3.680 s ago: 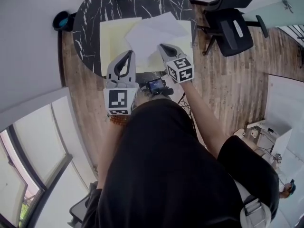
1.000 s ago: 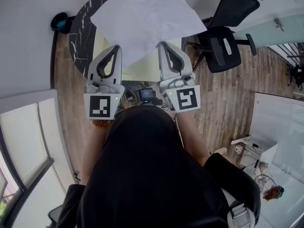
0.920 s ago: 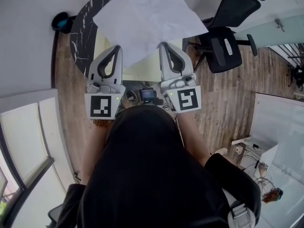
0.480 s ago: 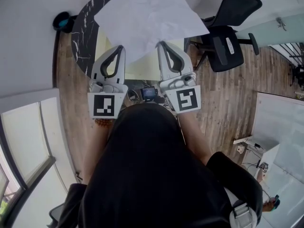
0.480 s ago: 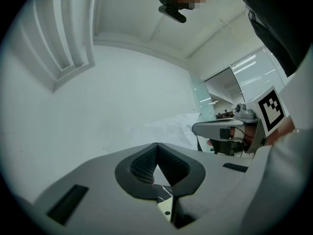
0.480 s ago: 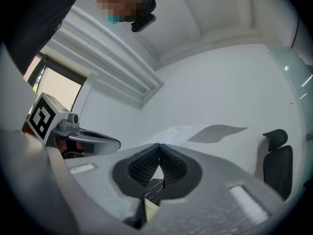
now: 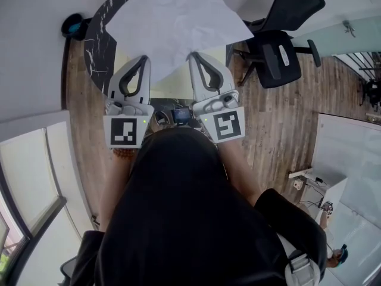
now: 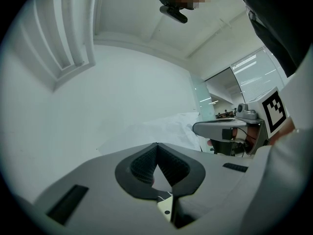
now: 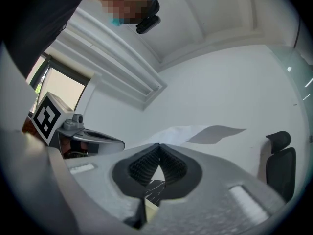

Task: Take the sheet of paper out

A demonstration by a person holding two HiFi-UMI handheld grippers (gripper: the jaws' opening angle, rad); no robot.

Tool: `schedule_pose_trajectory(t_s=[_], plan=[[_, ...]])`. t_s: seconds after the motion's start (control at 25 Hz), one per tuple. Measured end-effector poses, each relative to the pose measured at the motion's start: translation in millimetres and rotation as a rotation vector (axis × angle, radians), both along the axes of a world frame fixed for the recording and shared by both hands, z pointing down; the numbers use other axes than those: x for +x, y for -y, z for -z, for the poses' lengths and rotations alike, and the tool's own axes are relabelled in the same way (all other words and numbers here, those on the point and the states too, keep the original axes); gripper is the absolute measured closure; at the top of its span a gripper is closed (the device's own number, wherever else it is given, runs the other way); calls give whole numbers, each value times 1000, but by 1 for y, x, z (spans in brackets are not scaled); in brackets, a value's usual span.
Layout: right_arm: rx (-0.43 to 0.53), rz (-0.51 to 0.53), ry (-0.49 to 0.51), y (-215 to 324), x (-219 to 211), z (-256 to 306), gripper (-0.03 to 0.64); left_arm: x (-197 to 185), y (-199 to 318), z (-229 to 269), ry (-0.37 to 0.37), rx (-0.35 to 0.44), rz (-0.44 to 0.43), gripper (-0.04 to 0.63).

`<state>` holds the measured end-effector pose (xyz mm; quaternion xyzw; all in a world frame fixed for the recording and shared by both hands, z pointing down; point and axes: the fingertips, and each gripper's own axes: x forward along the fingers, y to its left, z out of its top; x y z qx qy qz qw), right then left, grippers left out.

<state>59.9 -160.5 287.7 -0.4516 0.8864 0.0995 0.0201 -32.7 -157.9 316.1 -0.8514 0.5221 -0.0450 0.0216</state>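
A round worktop [image 7: 98, 34] of black stone veined with white is seen at the top of the head view, set on a wooden plank floor [image 7: 280, 118]. A black office chair [image 7: 280, 40] is parked just beside its right edge. A small dark round object [image 7: 72, 25] is placed near its left edge, against a white wall [image 7: 30, 52]. A window [image 7: 33, 219] is seen at lower left.

Round black marble-look table [image 7: 97, 31], white veining, stands on brown wood-plank floor [image 7: 280, 124]. Pale yellow flat sheet [image 7: 169, 87] lies on tabletop, only partly visible. Black office chair [image 7: 277, 43] on floor beside table.
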Motion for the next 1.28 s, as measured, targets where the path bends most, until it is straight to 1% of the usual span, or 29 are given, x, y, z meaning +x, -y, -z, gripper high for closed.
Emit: schedule_pose_trajectory(t_s=[0.24,0.44,0.56,0.68,0.84,1.16,1.28], plan=[[18,-6,-37,-2,-2,-2,620,4,-2,-3,5,-5,-8,592],[31,-39,-76,-4,-2,-8,620,5,-5,-8,16,-2,-12,592],[71,-73,-103,-7,0,0,620,6,-7,-9,17,-10,-6,592],[109,-104,-113,-7,0,7,620,8,-7,-5,29,7,-6,592],[101,-127,-118,-6,2,4,620,12,-7,0,47,40,-15,592],[81,-121,-124,-6,3,-2,620,7,-8,-5,27,17,-1,592],[69,-116,-134,-6,3,-6,620,8,-8,-7,37,13,-4,592]])
